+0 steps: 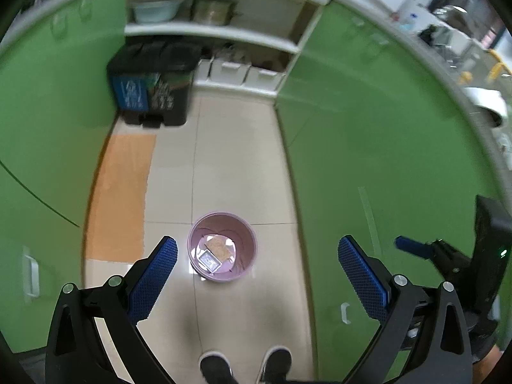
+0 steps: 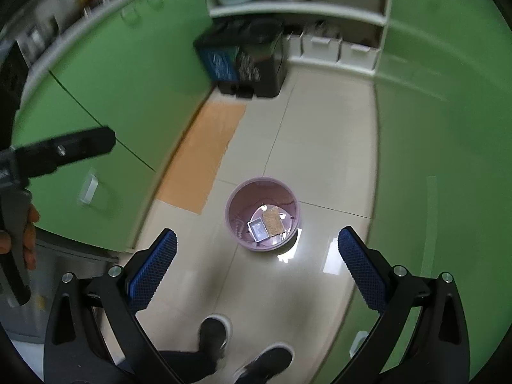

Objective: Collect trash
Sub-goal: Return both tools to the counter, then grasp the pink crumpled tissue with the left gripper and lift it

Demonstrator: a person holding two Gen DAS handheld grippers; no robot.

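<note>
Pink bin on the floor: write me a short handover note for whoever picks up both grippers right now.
Left gripper: open, nothing between its pads.
Right gripper: open, also empty.
Both are held high above the floor, pointing down at the pink bin.
The bin stands upright on the tiles between the green cabinets. Inside lie a tan sponge-like pad and a small grey tray.
Done: those two pieces are in the bin.
Left: no other loose trash shows on the visible floor; check outside these views. The black sorting bins stand at the far end.

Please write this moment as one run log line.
left gripper: open, empty | right gripper: open, empty | pink bin: on floor, holds small tray and tan piece
</note>
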